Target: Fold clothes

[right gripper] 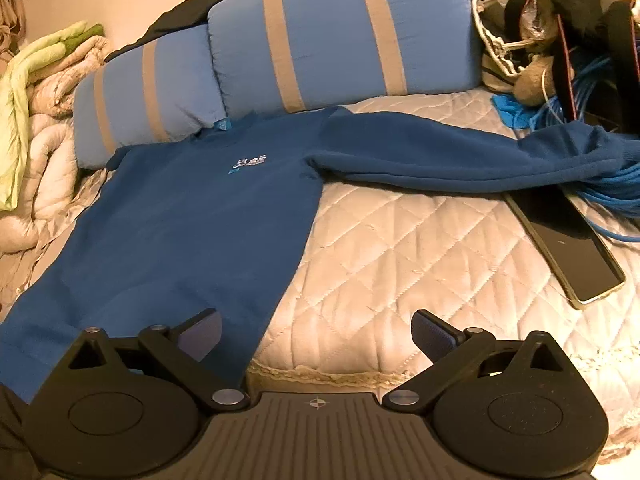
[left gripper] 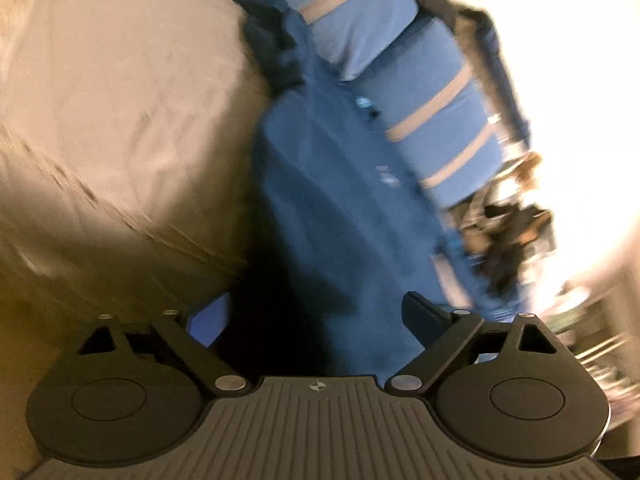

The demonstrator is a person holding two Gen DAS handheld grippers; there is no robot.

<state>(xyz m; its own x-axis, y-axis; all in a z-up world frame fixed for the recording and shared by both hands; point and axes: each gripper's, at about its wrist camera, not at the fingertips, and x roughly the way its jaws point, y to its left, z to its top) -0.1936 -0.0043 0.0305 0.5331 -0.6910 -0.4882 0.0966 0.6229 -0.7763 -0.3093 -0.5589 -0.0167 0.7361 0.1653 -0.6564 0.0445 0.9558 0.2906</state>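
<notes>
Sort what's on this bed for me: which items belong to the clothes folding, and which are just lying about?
Part of the job:
- blue sweater, spread flat, one sleeve stretched out sideways
- left tool and right tool, both open, holding nothing

Just lying about:
- striped blue pillows
- phone
- coiled blue cable
- green and beige bedding
- quilted bedcover

Sweater [right gripper: 180,216] on bed [right gripper: 400,240], pillows [right gripper: 320,40] behind.

Striped pillows [right gripper: 320,36], phone [right gripper: 576,256], cables [right gripper: 608,192]
</notes>
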